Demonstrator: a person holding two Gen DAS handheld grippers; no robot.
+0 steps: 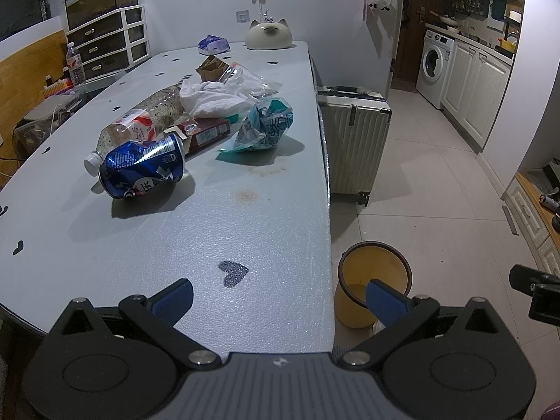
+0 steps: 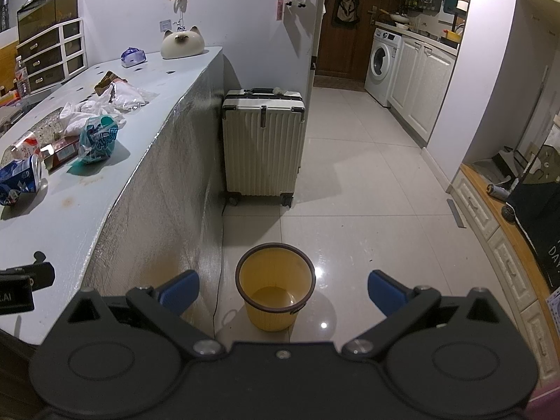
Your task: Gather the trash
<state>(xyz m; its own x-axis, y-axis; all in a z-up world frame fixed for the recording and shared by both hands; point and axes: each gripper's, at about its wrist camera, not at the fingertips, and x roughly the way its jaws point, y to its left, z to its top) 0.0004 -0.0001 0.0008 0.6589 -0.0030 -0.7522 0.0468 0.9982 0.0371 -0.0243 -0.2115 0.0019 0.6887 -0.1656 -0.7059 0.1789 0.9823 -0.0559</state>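
Your left view takes in most of the counter (image 1: 245, 217), where the trash lies in a cluster: plastic bottle (image 1: 140, 122), crushed blue can (image 1: 143, 169), teal wrapper (image 1: 267, 124). Your right view alone shows the whole yellow bin (image 2: 274, 288) on the floor beside the counter. Left tool (image 1: 280, 297) and right tool (image 2: 283, 288) both gape wide, released, holding nothing.

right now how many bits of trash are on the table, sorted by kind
Cans: 1, the crushed blue can
Plastic bottles: 1, the clear bottle on its side
Cardboard boxes: 2, the red box and the brown box
Wrappers and bags: 2, the teal wrapper and the clear bag
Tissue wads: 1, the white tissue
Total: 7
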